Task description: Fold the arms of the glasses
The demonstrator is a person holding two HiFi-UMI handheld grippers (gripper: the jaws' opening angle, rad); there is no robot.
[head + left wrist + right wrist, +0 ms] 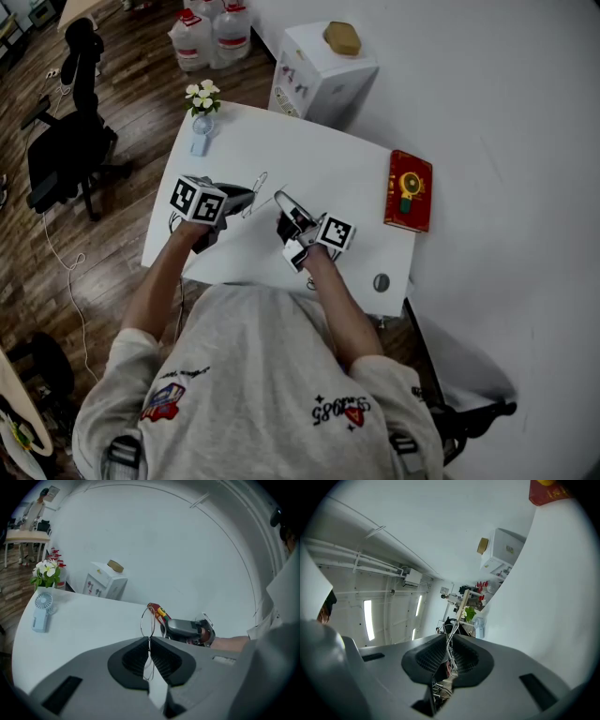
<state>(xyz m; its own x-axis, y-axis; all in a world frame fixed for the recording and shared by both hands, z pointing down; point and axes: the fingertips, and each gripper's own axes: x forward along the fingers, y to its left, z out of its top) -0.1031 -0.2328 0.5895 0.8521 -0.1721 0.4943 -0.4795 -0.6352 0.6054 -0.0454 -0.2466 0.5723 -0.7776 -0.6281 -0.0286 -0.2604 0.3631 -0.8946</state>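
Thin wire-framed glasses hang above the white table, between my two grippers. My left gripper is shut on the frame. In the left gripper view a round lens rim sticks up past the tips of the left gripper. My right gripper comes in from the right and shows there too, just behind the lens. In the right gripper view the right gripper is shut on a thin wire arm of the glasses, which runs between its pads.
A red book lies at the table's right edge. A small blue hand fan and a pot of white flowers stand at the far left corner. Beyond the table is a white cabinet; a black chair stands to the left.
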